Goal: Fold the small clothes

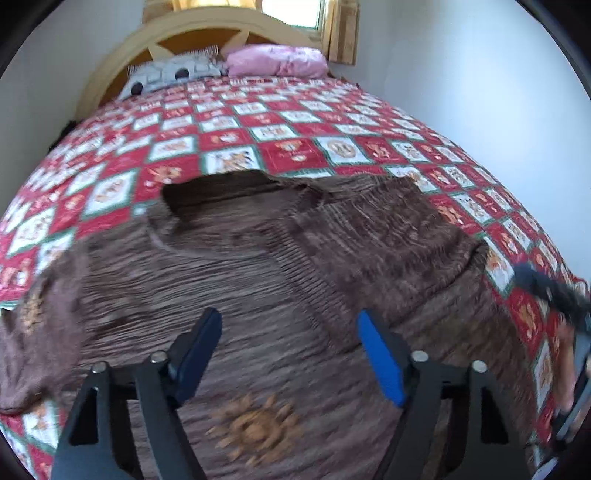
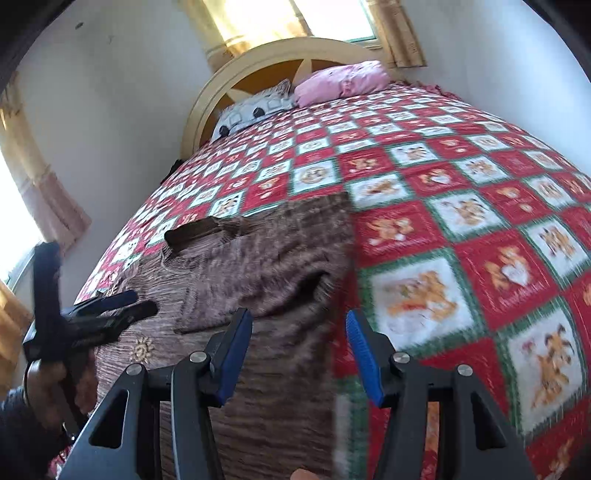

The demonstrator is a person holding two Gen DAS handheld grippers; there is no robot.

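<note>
A brown knit top (image 1: 266,280) lies spread on the bed's checked quilt (image 1: 280,122), right sleeve folded inward. Both the left tongs (image 1: 288,343) and right tongs (image 2: 295,343) hover open, empty. Next, seemingly: gripping the left sleeve to fold.

A bed (image 2: 461,177) spread with a red-and-white checked quilt is set against pale walls (image 2: 122,96) — an arched cream headboard (image 2: 266,55), two pillows (image 2: 343,81), and bright, perhaps curtained, windows (image 2: 332,14) behind.
</note>
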